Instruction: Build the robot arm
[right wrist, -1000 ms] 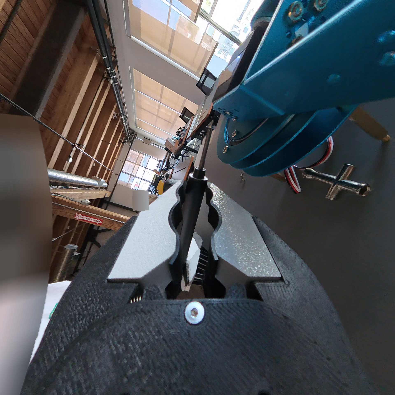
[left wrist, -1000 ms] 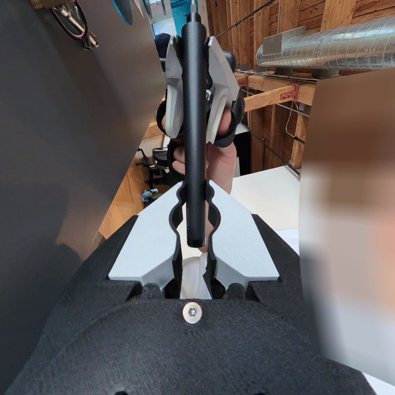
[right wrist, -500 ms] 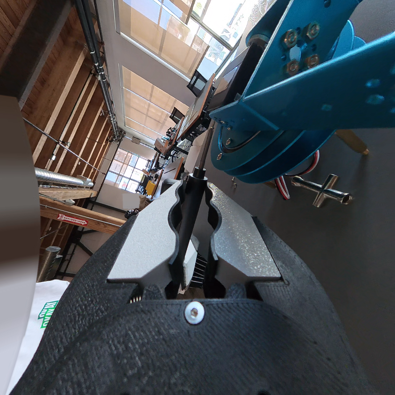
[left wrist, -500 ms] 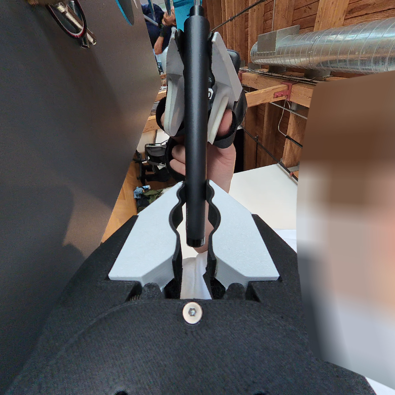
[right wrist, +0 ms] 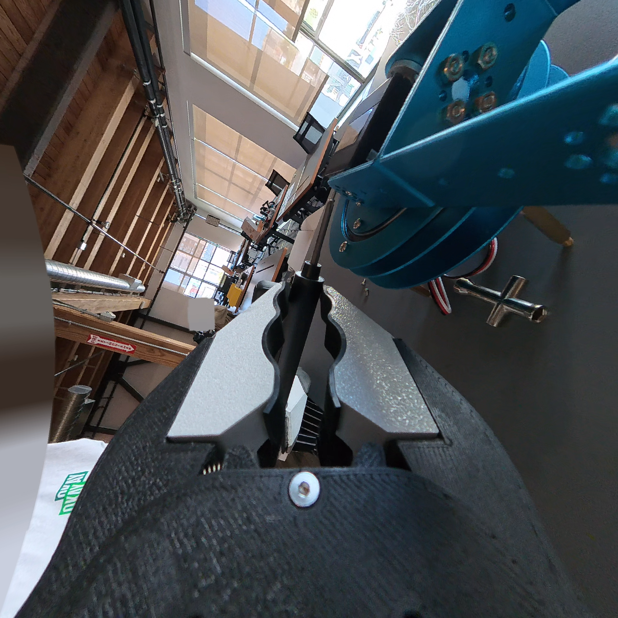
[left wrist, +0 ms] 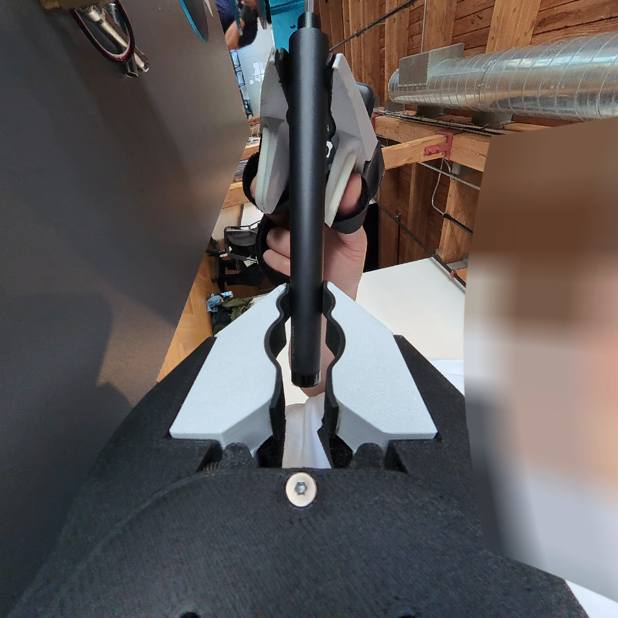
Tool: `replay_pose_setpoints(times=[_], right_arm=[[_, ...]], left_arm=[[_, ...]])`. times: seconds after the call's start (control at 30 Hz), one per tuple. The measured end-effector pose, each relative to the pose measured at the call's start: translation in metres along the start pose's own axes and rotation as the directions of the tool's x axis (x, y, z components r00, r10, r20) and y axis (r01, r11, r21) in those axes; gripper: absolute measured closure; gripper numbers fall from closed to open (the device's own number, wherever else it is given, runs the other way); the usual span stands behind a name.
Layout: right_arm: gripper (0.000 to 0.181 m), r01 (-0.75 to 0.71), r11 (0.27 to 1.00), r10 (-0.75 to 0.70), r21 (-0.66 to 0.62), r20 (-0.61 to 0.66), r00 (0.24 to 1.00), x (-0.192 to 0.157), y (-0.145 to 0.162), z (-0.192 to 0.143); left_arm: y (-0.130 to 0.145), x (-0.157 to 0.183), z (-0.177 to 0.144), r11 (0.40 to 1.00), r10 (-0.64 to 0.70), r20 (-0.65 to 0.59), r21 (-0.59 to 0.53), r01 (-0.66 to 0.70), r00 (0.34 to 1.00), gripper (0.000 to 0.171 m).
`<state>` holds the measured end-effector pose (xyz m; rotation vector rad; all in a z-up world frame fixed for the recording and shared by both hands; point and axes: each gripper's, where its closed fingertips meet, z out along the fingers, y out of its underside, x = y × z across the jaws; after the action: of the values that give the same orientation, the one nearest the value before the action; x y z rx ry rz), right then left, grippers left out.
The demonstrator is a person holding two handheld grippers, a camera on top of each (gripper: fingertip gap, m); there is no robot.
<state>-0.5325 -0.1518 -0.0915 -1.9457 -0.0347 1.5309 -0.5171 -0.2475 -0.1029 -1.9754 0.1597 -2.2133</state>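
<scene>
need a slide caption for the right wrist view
Right tool shut on black screwdriver, its bit at the blue metal assembly; cross wrench beside.

Each camera is sitting just behind its own gripper's fingers, looking forward along them from very close. The left wrist view is facing the other gripper's tips head-on at 12 o'clock, with a dark grey board [left wrist: 83, 234] running along 9 o'clock. The right wrist view is lying rolled sideways, that same board [right wrist: 518, 418] now filling 3 o'clock. Both views are sharing the black screwdriver [left wrist: 306, 207] [right wrist: 296, 331], the board and a silver duct [left wrist: 501, 83] [right wrist: 90, 277].
</scene>
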Motion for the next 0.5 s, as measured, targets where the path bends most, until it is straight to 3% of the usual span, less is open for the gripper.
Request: replay_pose_setpoints(times=[0.5], right_arm=[[0.164,0.011,1.0,-0.011,-0.001,-0.001,1.0,0.0015,-0.0023,-0.0002]], left_arm=[[-0.0027,0.0005,0.0012,1.0,-0.008,-0.009,0.006,0.008,1.0,0.155]])
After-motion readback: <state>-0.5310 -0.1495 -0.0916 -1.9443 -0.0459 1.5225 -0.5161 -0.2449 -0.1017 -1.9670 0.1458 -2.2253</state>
